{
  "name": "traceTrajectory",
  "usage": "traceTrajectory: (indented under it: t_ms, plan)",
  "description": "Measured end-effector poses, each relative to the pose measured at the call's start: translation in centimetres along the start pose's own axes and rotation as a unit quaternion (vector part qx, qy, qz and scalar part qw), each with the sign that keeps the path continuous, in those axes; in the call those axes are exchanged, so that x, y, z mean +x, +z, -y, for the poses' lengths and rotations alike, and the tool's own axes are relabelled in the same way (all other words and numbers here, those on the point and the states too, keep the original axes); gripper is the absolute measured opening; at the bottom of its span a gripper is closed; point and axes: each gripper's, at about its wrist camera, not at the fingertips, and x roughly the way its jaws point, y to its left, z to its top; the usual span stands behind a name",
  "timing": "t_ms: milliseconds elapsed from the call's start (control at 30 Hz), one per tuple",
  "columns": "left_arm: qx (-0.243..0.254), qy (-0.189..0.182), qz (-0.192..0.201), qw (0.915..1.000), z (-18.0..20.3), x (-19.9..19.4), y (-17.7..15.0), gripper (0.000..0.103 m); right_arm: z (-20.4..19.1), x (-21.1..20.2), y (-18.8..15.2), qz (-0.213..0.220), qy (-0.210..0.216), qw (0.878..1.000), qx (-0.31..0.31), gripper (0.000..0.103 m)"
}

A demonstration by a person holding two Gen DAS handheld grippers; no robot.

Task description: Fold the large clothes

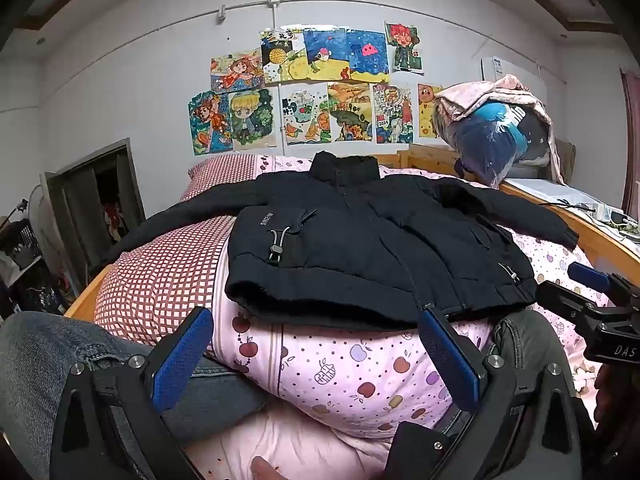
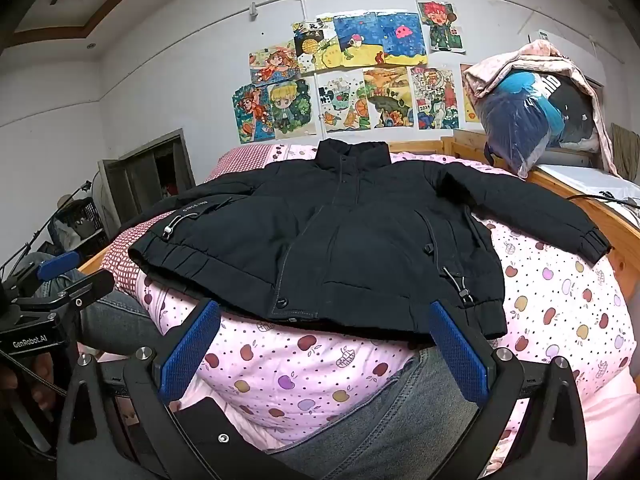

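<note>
Black padded jacket (image 1: 360, 240) lay front-up on the pink apple-print quilt (image 1: 340, 368) on the bed, collar toward the wall, both sleeves spread out sideways, hem nearest the person. Laid flat and open like that, it looked ready for a first fold; none made yet.

Left wrist view: left tool (image 1: 316, 354) was fully spread, blue pads apart, nothing between them, hovering just short of the hem. It sat over the person's denim-clad knee (image 1: 48, 356), aimed at the hem's middle-left. Red-checked pillow (image 1: 160, 264) lay under the jacket's left sleeve, so that side sat uneven. Right tool (image 1: 592, 292) showed at the frame edge, also clear of the cloth.

Right wrist view: right tool (image 2: 324, 346) was wide apart and empty, near the hem's right part, not touching. Drawstring toggle (image 2: 462, 284) hung by the hem there and could snag a pad. Plastic-wrapped bundle under a pink blanket (image 2: 532, 120) sat on the wooden bed frame (image 2: 568, 192) beyond the right sleeve, near it but apart. Children's drawings (image 2: 352, 76) covered the wall behind, well clear.
</note>
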Motion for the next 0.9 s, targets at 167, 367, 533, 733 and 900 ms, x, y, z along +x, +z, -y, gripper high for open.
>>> traceTrajectory:
  t_ms: [167,367,533,733,900]
  plan:
    - [0.000,-0.002,0.000,1.0000,0.17,0.25,-0.09,0.103,0.00,-0.07,-0.01,0.003,0.000,1.000,-0.001,0.102]
    - [-0.001,-0.002,0.000,1.0000,0.12,0.21,-0.09,0.103,-0.01,-0.13,0.01,0.004,0.001,1.000,-0.001,0.102]
    - [-0.001,-0.002,0.000,1.0000,0.09,0.22,-0.09,0.103,0.01,-0.06,-0.01,0.004,0.001,1.000,0.000,0.102]
    - [-0.002,-0.003,0.000,1.0000,0.09,0.25,-0.10,0.103,0.02,-0.03,-0.02,0.004,0.000,1.000,0.000,0.102]
    - [-0.002,-0.003,0.000,1.0000,0.07,0.24,-0.10,0.103,0.03,-0.05,-0.01,0.004,0.001,1.000,0.000,0.102]
